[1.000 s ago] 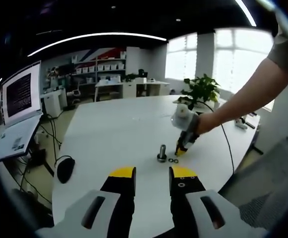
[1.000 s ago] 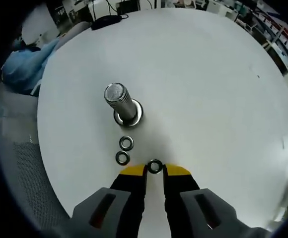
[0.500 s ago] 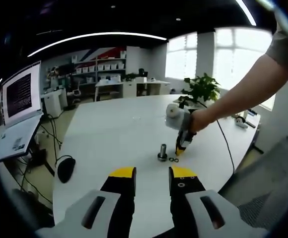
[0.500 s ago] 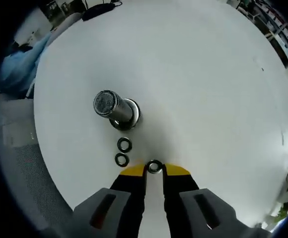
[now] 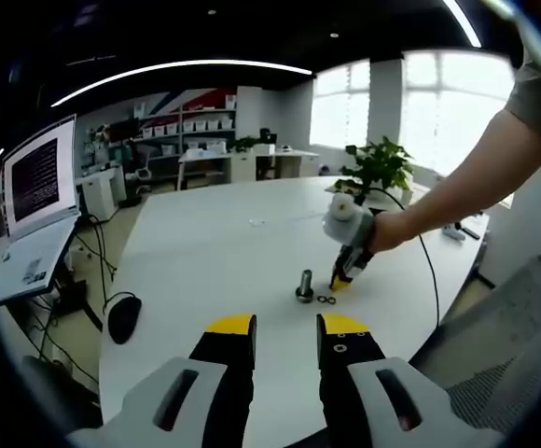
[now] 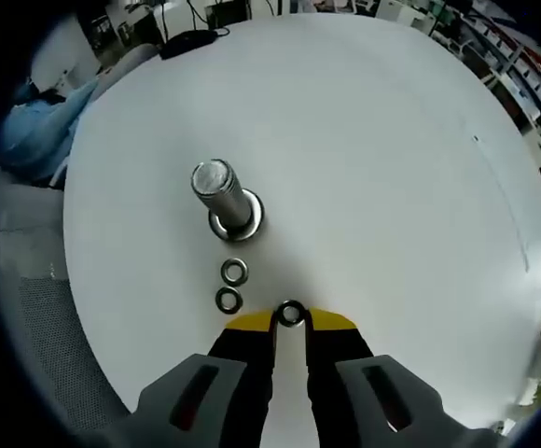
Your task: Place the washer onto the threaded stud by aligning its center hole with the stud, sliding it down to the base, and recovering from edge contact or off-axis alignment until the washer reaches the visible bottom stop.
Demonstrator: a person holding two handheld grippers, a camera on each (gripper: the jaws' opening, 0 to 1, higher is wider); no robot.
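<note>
Metal washer [image 6: 291, 314] pinched on edge between the closed tips of the right gripper [image 6: 291, 321], near the upright threaded stud [image 6: 222, 197], two spare washers [image 6: 231, 286] lying between on the white table [image 6: 392, 168]; left gripper [image 5: 285, 325] slightly parted, holding nothing.

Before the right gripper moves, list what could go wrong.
The small dark metal washer sits pinched only at the yellow tips of the right gripper, so it might slip out. The upright silver threaded stud stands off to one side; the washer could catch its edge. Two spare washers lie between and might get knocked.
</note>
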